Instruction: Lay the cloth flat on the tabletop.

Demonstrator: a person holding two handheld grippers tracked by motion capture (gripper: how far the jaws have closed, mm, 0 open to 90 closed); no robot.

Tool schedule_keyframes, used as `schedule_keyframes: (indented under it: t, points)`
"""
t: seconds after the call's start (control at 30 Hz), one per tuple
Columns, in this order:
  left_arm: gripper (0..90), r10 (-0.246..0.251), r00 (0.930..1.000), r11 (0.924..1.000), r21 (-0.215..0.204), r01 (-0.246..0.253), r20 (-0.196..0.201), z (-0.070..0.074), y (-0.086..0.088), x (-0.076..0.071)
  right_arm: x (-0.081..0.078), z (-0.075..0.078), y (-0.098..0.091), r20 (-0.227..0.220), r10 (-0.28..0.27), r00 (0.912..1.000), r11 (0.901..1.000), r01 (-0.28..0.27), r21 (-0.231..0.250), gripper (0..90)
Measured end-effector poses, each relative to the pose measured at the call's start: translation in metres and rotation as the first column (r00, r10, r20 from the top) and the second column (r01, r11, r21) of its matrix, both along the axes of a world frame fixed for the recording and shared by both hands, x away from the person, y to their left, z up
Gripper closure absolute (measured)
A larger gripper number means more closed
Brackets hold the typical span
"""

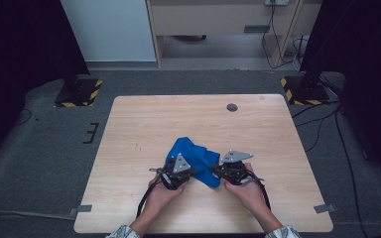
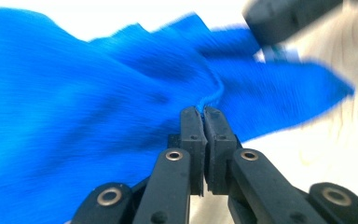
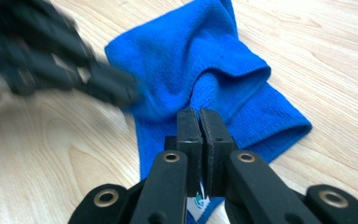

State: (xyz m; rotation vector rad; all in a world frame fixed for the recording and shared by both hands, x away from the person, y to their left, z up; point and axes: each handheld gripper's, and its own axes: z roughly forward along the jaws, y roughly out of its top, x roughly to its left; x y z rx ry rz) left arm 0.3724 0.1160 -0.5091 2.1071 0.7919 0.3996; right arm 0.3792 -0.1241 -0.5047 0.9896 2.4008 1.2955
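— Now, what lies on the wooden table?

— One blue microfibre cloth, crumpled and partly folded, on the near half of the tabletop, between my two grippers.

— How do the jaws of your left gripper stand?

— Together. They are pinched on a raised ridge of the cloth, which fans out blue to either side of them in the left gripper view. In the high view this gripper sits at the cloth's near left edge, its grey three-cornered plate facing up.

— And your right gripper?

— Likewise pressed together, clamped on a fold at the cloth's near edge. A white label shows just below the jaws in the right gripper view. In the high view the gripper meets the cloth's near right corner.

— How do the two grippers relate?

— Close to each other, side by side, each gripping its own part of the same cloth. A dark round grommet sits well apart, near the far edge.
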Motion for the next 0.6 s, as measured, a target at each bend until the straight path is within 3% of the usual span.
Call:
schedule_keyframes:
  t: [0.1,0.27,0.57,0.6]
  points:
    - [87.2,0.065,0.9977,0.9964,-0.056,-0.064,0.020,0.009,0.017,0.002,0.001,-0.002,-0.002,-0.007,0.000,1.0000,0.9998,-0.001,-0.022,87.8]
    - [87.3,0.163,0.9864,0.9822,-0.100,-0.159,0.023,0.016,0.046,0.009,0.005,-0.006,-0.007,-0.025,-0.003,0.9997,0.9982,0.001,-0.059,87.1]
    - [87.6,0.271,0.9622,0.9598,-0.083,-0.268,0.026,0.015,0.083,0.020,0.011,-0.010,-0.016,-0.022,-0.034,0.9992,0.9922,0.031,-0.121,86.5]
    - [87.7,0.271,0.9622,0.9598,-0.083,-0.268,0.026,0.015,0.083,0.020,0.011,-0.010,-0.016,-0.022,-0.034,0.9992,0.9922,0.031,-0.121,86.5]
